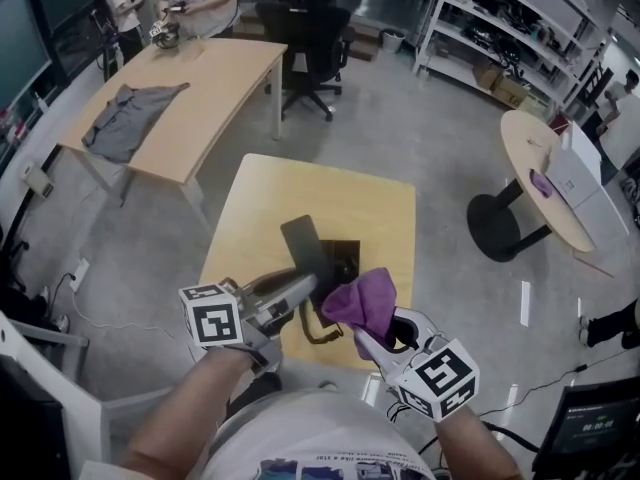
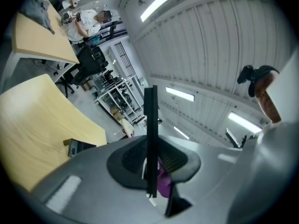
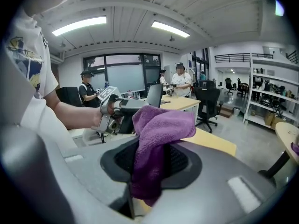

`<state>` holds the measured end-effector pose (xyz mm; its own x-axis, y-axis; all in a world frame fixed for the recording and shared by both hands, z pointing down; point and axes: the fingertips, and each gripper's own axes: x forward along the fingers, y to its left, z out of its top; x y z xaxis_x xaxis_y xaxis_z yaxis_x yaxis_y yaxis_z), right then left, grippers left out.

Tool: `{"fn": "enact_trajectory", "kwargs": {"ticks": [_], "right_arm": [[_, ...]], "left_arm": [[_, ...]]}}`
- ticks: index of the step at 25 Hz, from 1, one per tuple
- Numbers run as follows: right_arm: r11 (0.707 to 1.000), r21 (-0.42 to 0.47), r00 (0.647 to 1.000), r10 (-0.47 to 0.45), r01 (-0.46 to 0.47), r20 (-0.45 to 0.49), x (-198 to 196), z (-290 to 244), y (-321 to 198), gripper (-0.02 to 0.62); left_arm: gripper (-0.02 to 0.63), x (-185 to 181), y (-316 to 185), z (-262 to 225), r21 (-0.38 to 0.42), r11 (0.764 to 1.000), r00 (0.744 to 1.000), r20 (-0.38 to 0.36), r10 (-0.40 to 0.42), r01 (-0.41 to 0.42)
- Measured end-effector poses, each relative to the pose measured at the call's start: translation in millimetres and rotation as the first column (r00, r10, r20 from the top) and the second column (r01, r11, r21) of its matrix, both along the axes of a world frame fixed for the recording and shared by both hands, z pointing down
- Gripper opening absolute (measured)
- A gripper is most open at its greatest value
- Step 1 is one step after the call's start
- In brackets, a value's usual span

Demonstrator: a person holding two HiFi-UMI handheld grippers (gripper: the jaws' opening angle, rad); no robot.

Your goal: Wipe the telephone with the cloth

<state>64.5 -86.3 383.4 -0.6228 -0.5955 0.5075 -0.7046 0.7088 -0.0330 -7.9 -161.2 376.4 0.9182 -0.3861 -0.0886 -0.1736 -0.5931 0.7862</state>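
My left gripper point(image 1: 303, 288) clamps the telephone point(image 1: 304, 246); my right gripper point(image 1: 377, 331) pinches the cloth point(image 1: 365, 301) beside it. Hard wiping may dislodge it.

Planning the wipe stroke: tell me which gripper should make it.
Right. The right gripper is shut on the purple cloth, close beside the telephone that the left gripper holds up.

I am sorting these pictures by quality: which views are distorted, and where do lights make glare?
Head view: even indoor light, no hard shadows, little bending, the purple cloth sharp. Left gripper view: strong fisheye bending, black corners, ceiling lights blown out white, the telephone seen edge-on as a thin dark strip. Right gripper view: same fisheye and dark corners, light strips also glaring.
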Motion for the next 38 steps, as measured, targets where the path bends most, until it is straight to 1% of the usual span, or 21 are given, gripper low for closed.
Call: {"fn": "enact_trajectory", "kwargs": {"ticks": [5,8,11,15,18,25,34,38], "right_arm": [[0.993,0.119,1.0,-0.003,0.006,-0.02,-2.6,-45.7,-22.4,0.117],[0.985,0.171,0.999,0.007,0.001,-0.042,-7.9,-63.6,-44.1,0.117],[0.982,0.188,0.997,0.023,-0.008,-0.079,-15.4,-68.8,-62.7,0.117],[0.979,0.205,0.986,0.028,0.007,-0.167,-26.1,-63.9,-71.7,0.117],[0.981,0.192,0.978,0.006,0.034,-0.208,-33.9,-55.7,-67.5,0.117],[0.992,0.118,0.972,-0.023,0.052,-0.234,-40.1,-27.0,-46.5,0.117],[0.999,0.036,0.965,-0.026,0.036,-0.262,-34.4,2.4,-17.3,0.117],[1.0,0.002,0.961,-0.028,0.03,-0.275,-30.0,12.6,-8.3,0.117]], "left_arm": [[0.081,7.5,3.8,5.5,0.0,1.0,1.0,0.013,0.015,-0.015],[0.081,14.1,6.8,9.7,0.007,0.999,0.999,0.016,0.035,-0.035],[0.081,18.9,10.6,12.6,0.01,0.999,0.998,0.034,0.051,-0.051],[0.081,23.3,14.2,16.7,0.01,0.998,0.998,0.046,0.054,-0.054],[0.081,22.6,12.2,19.3,0.003,0.999,0.998,0.044,0.043,-0.043],[0.081,7.0,0.5,19.7,-0.008,1.0,1.0,0.026,0.003,-0.002],[0.081,-9.9,-16.3,11.4,-0.014,0.999,0.999,-0.006,-0.039,0.039],[0.081,-13.2,-23.1,7.0,-0.008,0.999,0.999,-0.013,-0.043,0.043]]}}
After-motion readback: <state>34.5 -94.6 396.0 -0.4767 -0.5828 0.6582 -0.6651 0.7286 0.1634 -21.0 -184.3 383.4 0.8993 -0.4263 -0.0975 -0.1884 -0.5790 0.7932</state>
